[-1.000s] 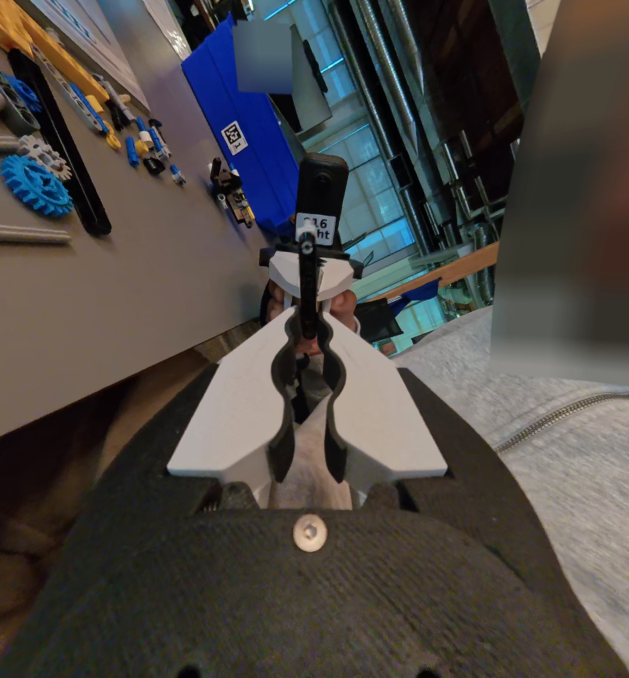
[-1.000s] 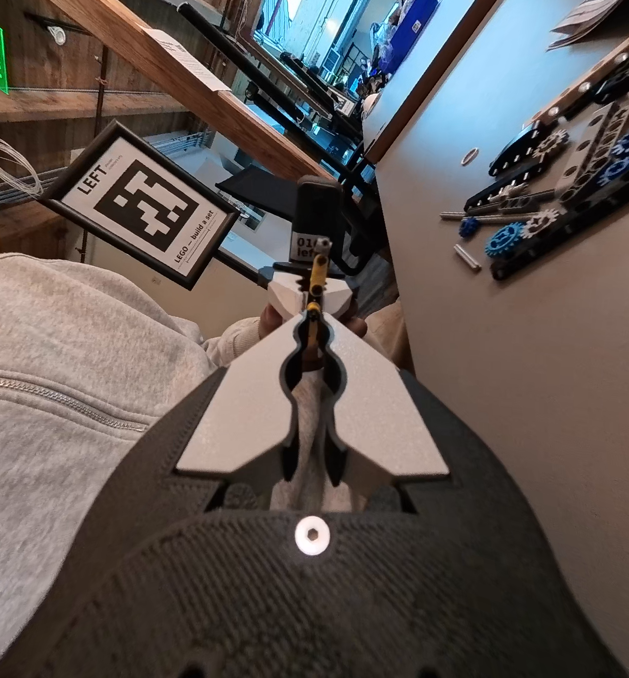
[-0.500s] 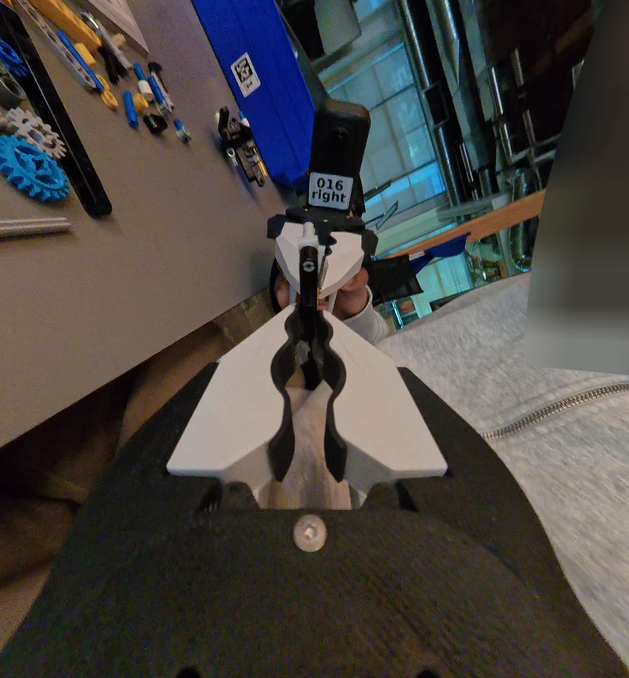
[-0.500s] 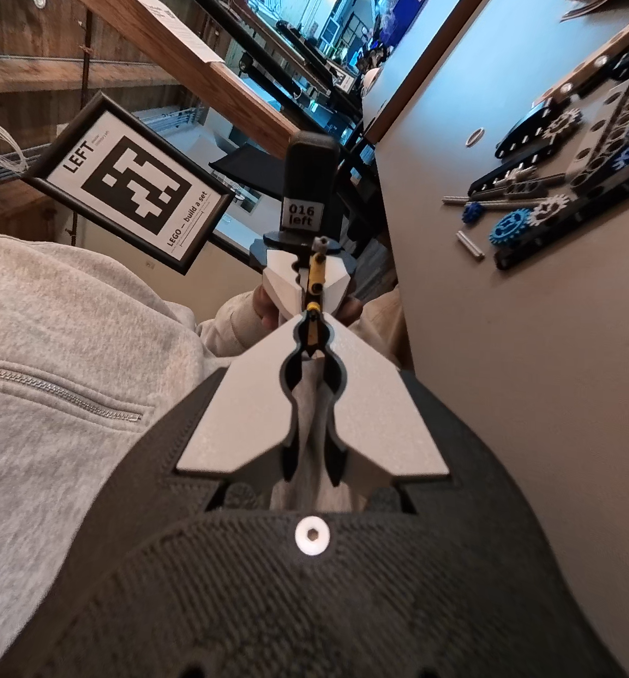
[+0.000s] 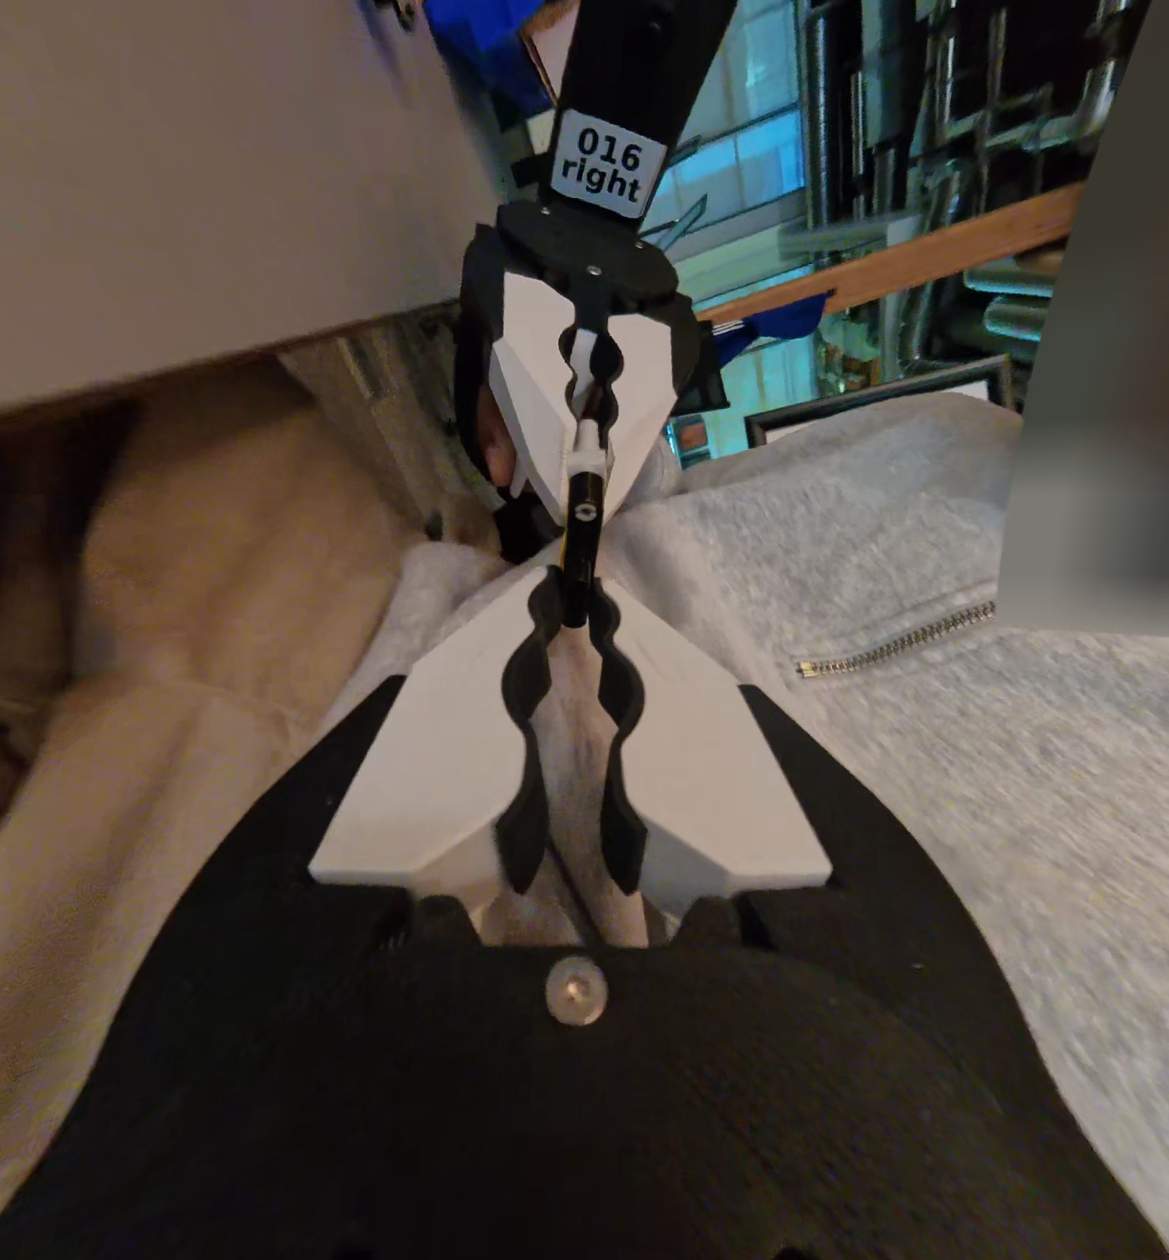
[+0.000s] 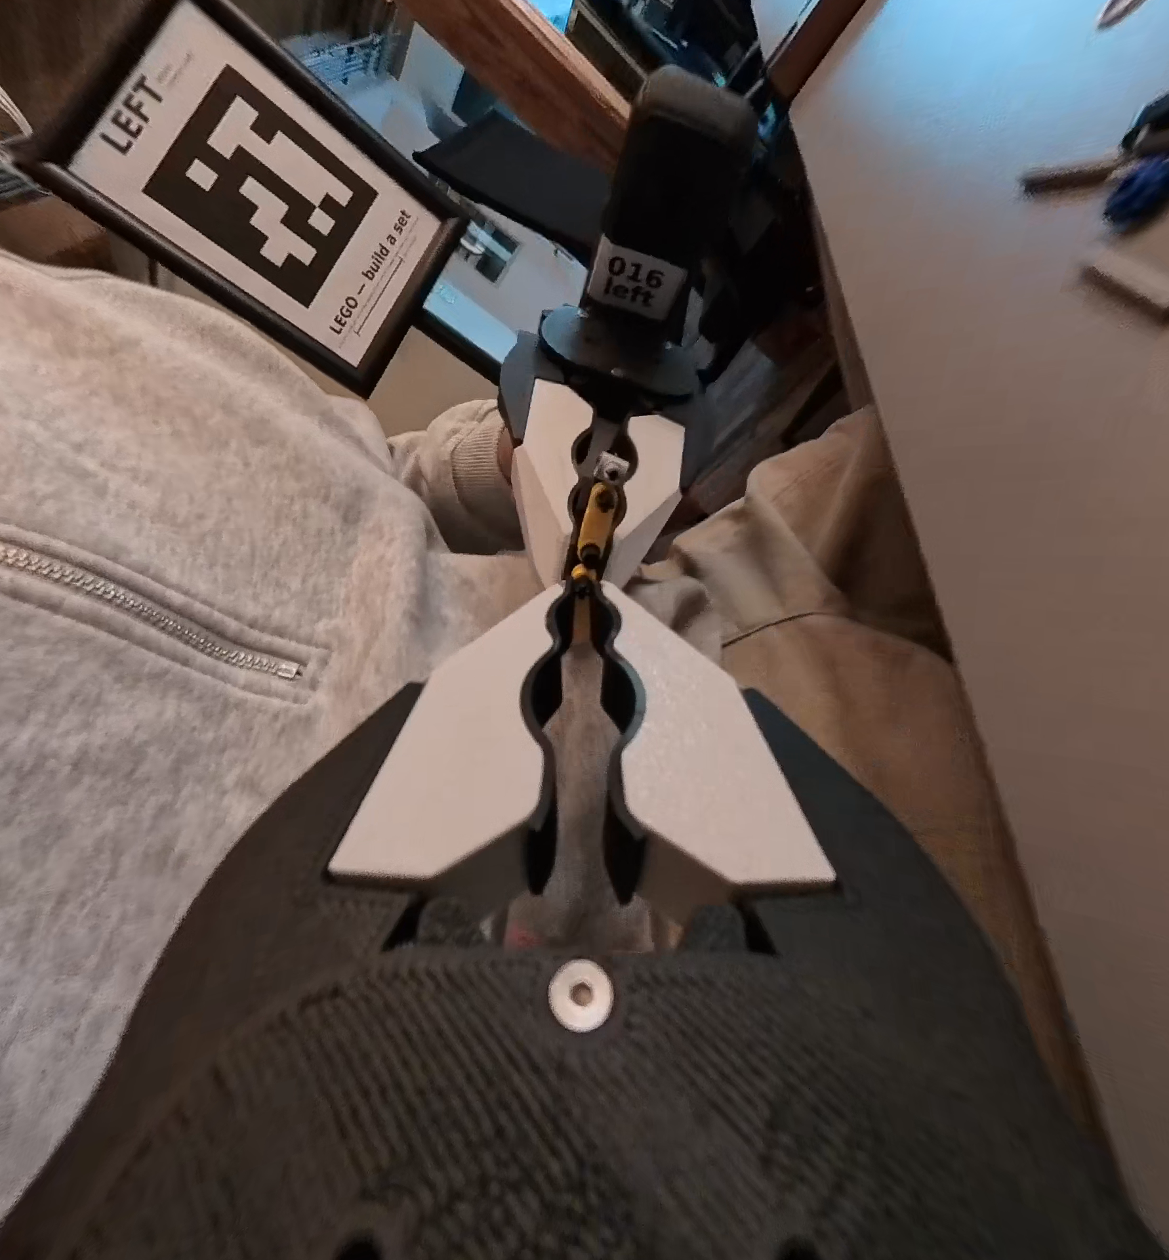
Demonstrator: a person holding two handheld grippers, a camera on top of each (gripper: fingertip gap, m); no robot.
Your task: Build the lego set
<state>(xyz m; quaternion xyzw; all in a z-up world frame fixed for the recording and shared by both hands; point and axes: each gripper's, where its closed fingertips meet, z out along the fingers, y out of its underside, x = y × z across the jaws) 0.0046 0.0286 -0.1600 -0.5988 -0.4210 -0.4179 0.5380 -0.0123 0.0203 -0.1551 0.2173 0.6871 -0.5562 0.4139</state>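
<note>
My two grippers face each other tip to tip over a person's lap, below the table edge. My left gripper (image 5: 573,600) is shut on a small lego assembly (image 5: 580,538) that looks black from this side, with a white pin (image 5: 586,446) at its far end. My right gripper (image 6: 585,592) is shut on the same assembly (image 6: 597,525), which looks yellow from this side, with a light grey pin (image 6: 612,469) at its end. The right gripper also shows in the left wrist view (image 5: 588,436), and the left gripper in the right wrist view (image 6: 599,491).
The grey table (image 5: 159,170) rises at the upper left; in the right wrist view it (image 6: 1045,477) fills the right side, with blurred loose parts (image 6: 1140,184) on it. A grey zipped sweater (image 5: 909,784) and beige trousers (image 5: 193,613) lie beneath. A framed marker card (image 6: 241,204) stands upper left. Left and right tips are no more than a few centimetres apart.
Both grippers have dropped below the table edge toward the lap and drawn closer together, still holding the small assembly. The loose parts on the table have left the left wrist view.
</note>
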